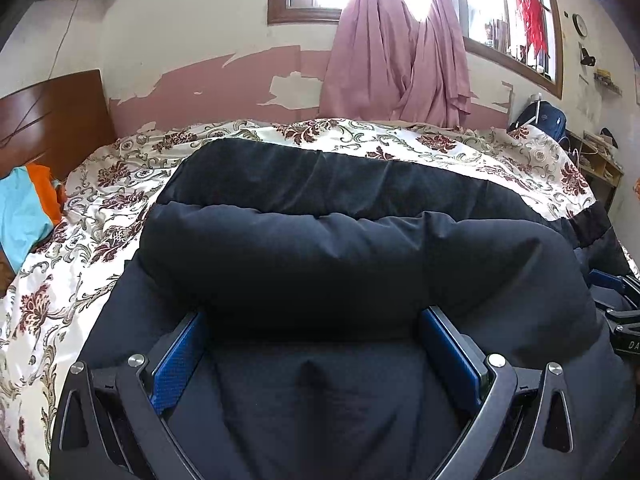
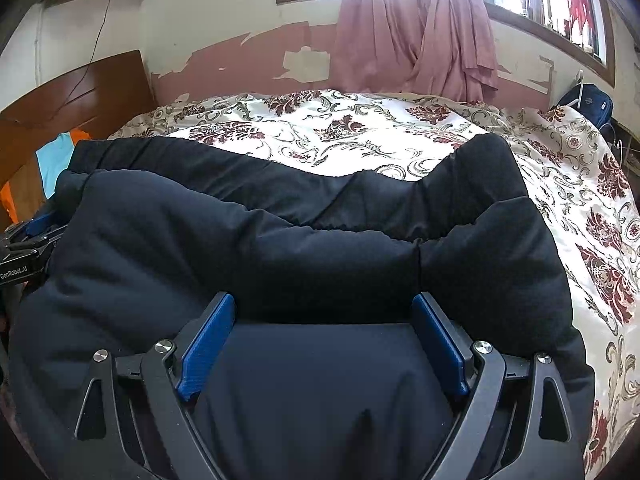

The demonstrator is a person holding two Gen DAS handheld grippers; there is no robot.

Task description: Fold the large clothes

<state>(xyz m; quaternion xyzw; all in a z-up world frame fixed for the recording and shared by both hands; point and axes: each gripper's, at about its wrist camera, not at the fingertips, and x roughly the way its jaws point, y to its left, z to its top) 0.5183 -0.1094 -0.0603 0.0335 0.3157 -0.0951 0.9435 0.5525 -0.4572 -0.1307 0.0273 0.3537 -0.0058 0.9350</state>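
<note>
Dark padded jacket (image 1: 320, 248) lies puffy on your floral satin bedspread (image 1: 80, 240).
Both your left gripper (image 1: 316, 324) and right gripper (image 2: 324, 312) stand wide; only the left view shows a wall clock (image 1: 579, 25).

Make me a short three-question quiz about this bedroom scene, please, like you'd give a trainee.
1. True or false: the dark padded garment lies on the floral bedspread.
2. Which colour are the pads inside the right tongs? A red, B blue, C green.
3. Fill in: behind the bed, under the window, hangs a pink ____.

Key:
1. True.
2. B. The left tongs have the same blue pads; both sets of tongs stand wide open, with the garment's thick fold lying across the fingertips.
3. Curtain.
</note>
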